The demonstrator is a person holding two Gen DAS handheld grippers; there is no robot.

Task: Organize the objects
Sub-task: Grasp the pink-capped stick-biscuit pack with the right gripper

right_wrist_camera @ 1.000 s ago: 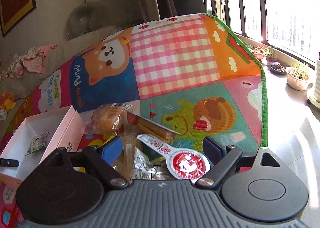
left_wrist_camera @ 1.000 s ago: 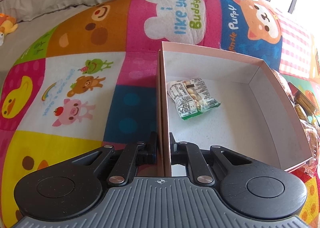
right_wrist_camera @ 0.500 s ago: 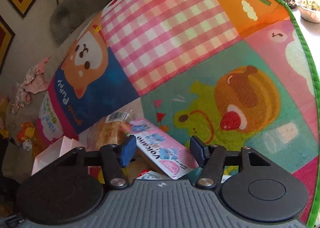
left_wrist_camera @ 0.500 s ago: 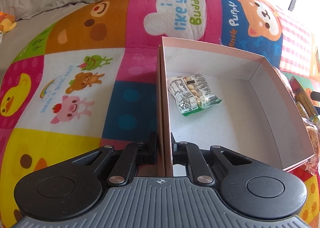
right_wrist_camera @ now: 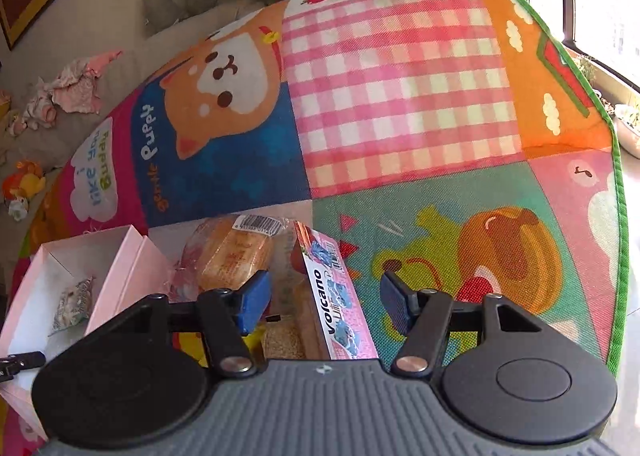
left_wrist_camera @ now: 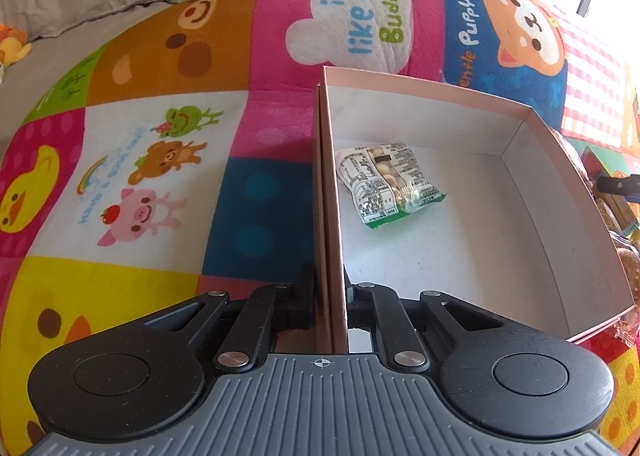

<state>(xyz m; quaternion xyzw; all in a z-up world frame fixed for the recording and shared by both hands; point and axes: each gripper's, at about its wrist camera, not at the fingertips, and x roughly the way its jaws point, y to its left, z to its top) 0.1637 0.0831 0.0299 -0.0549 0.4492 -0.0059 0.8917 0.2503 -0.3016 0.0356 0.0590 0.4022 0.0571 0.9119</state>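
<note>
At bottom centre, left gripper (left_wrist_camera: 329,298) clamped on pink box (left_wrist_camera: 560,159) wall | right gripper (right_wrist_camera: 322,302) jaws closing around Volcano packet (right_wrist_camera: 340,296), pads not touching | mid-frame, nut packet (left_wrist_camera: 386,185) inside box | bread (right_wrist_camera: 234,252) just beyond.

The left wrist view looks down, very close to the pink box (left_wrist_camera: 552,191), at its near left wall. The right wrist view looks down from the box's right side. Both show the box (right_wrist_camera: 120,272).
</note>
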